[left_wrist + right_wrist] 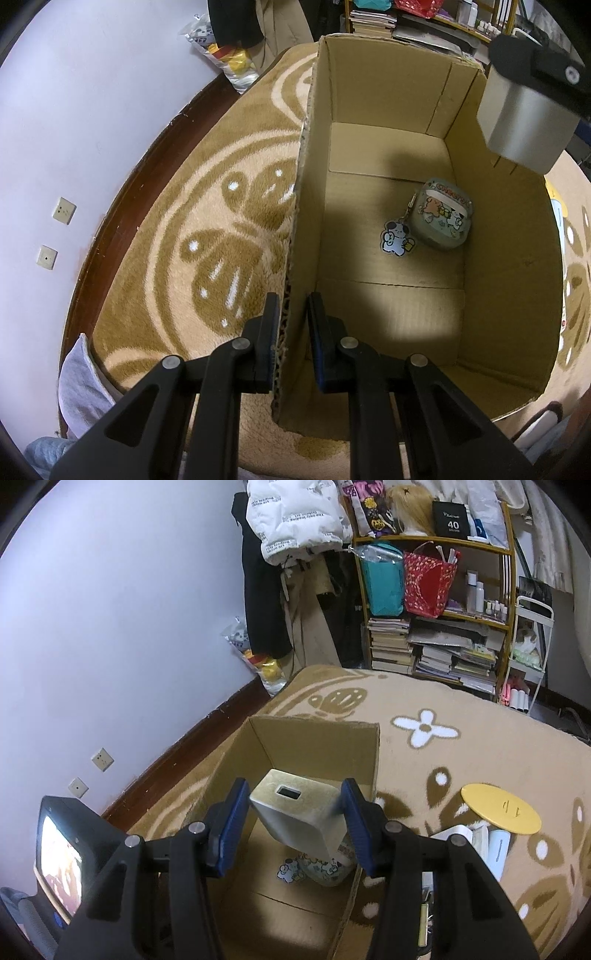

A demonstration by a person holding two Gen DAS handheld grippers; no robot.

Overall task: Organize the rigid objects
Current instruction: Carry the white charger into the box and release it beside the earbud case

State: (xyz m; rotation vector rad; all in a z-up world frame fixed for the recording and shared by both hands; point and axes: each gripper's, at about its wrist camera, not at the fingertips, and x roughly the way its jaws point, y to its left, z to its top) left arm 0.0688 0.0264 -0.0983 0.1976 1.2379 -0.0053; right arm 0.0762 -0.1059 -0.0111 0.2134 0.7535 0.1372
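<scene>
Right gripper fingers clamp silver block above open cardboard box. Cartoon-printed case inside box. Yellow disc on carpet right of box.

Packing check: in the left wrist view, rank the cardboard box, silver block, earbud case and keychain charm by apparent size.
1. cardboard box
2. silver block, though it hangs nearer the camera, so this rank is unsure
3. earbud case
4. keychain charm
</scene>
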